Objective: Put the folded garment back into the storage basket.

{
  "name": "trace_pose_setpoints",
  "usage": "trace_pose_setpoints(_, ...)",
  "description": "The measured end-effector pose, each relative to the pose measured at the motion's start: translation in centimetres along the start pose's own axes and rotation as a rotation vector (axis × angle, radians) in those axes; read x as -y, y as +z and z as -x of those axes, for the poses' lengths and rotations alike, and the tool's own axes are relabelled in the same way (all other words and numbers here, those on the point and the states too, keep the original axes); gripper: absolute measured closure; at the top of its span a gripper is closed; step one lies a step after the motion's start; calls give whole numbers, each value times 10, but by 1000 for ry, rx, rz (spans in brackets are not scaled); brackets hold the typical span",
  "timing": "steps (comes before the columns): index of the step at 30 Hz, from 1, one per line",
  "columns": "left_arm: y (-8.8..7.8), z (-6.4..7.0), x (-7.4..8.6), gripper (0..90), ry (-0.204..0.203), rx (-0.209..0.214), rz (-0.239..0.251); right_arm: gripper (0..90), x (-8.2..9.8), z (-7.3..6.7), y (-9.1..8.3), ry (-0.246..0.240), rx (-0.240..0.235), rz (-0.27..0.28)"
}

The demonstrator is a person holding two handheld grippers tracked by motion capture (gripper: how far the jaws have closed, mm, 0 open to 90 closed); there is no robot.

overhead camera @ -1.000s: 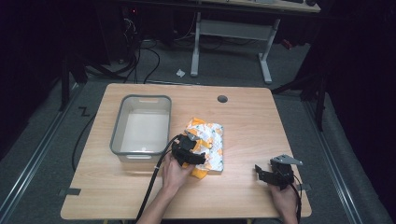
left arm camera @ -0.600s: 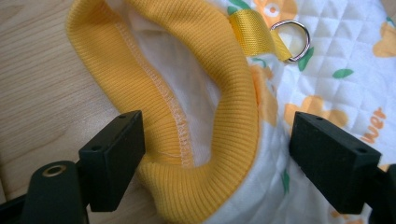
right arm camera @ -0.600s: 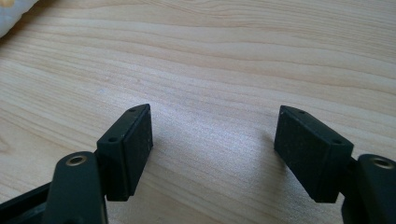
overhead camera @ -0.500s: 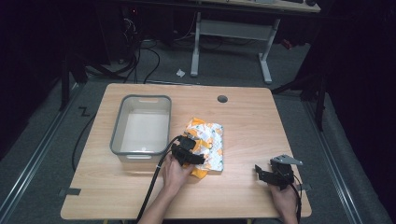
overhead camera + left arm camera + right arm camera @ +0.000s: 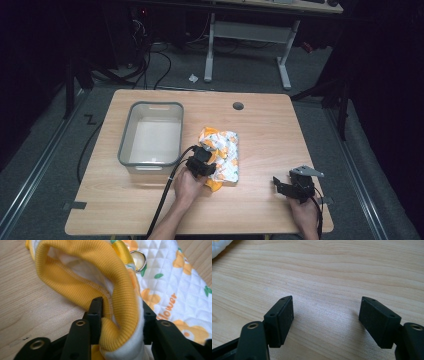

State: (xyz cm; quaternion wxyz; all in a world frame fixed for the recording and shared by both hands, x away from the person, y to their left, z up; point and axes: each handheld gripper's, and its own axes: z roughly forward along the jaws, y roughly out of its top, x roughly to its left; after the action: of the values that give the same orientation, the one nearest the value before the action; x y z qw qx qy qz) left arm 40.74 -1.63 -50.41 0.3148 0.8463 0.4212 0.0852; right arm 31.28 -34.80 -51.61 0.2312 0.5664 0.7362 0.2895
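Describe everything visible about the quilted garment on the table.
The quilted garment is white fabric printed with orange flowers, green leaves and the word "flower". It has a yellow ribbed cuff and a metal ring on a yellow strap. It lies folded or bunched on the wooden table, just right of the clear plastic bin. The left gripper is closed on the cuff at its near edge, lifting it into a loop.
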Motion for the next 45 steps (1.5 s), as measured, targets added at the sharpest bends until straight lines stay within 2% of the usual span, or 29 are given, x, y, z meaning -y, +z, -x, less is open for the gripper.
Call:
trace_pose_setpoints(4,-3,2,0,705,2,-4,23,283,0,0,0,-2,0,1)
trace_pose_setpoints(10,-15,5,-2,720,-5,20,67,283,0,0,0,-2,-1,0)
trace_pose_setpoints(14,-24,6,-4,722,7,27,97,283,0,0,0,-2,-1,0)
trace_pose_setpoints(18,-39,9,-8,724,40,35,136,283,0,0,0,-2,-1,0)
trace_pose_setpoints(20,-41,10,-9,724,45,35,145,283,0,0,0,-2,-1,0)
trace_pose_setpoints(22,-47,10,-10,723,46,48,175,283,0,0,0,-2,-1,1)
trace_pose_setpoints(30,-55,7,-10,723,46,69,191,283,0,0,0,-2,-1,1)
trace_pose_setpoints(34,-61,9,-13,725,67,69,204,283,0,0,0,-2,-2,1)
trace_pose_setpoints(37,-70,11,-17,727,83,78,235,283,0,0,0,-2,-1,1)
trace_pose_setpoints(45,-78,9,-22,729,87,92,247,283,0,0,0,-2,-1,1)
